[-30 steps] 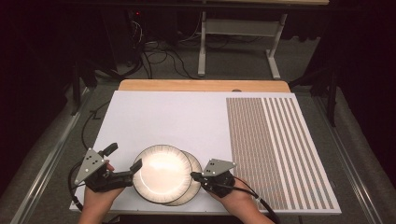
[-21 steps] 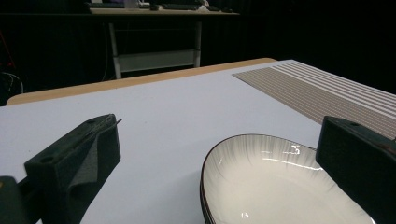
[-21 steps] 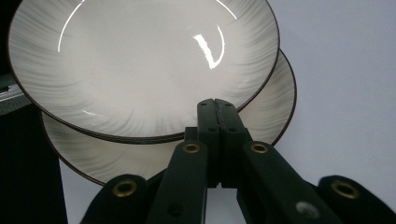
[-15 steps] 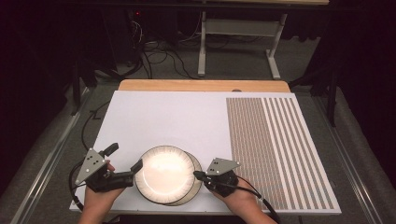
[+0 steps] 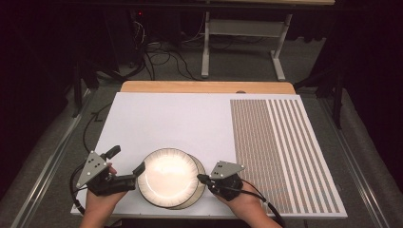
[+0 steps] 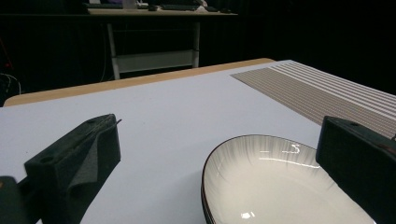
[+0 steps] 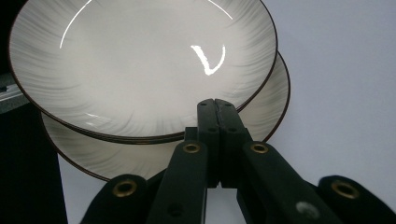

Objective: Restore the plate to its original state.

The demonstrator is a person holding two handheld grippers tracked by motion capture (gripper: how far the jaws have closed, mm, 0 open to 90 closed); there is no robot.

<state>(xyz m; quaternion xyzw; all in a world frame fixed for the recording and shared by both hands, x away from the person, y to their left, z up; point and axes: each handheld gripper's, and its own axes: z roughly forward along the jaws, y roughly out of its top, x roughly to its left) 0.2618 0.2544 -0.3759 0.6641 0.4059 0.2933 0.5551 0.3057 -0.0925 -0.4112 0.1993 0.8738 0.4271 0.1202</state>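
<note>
Right tongs [image 5: 202, 179] are closed, jaws pressed together with nothing between them, their tips touching the rim of the stacked plates at about 3 o'clock; in the right gripper view the joined tips [image 7: 217, 112] sit against the edge where the top plate [image 7: 140, 65] overlaps the lower plate [image 7: 261, 112]; left tongs [image 5: 127, 167] stand wide open at the stack's 9 o'clock, one jaw up and away, the other close by the rim of the top plate [image 5: 168, 174]; whether that jaw touches the rim I cannot tell; in the left gripper view the top plate [image 6: 275, 186] lies between the two spread jaws, gripped by neither. Plates rest on the white worktop [image 5: 180, 123] at its near edge, around 6 o'clock, with the striped mat [image 5: 280, 147] off toward 3 o'clock. Compared with a second ago nothing has shifted: both hands, both tongs and the stack sit where they were.
</note>
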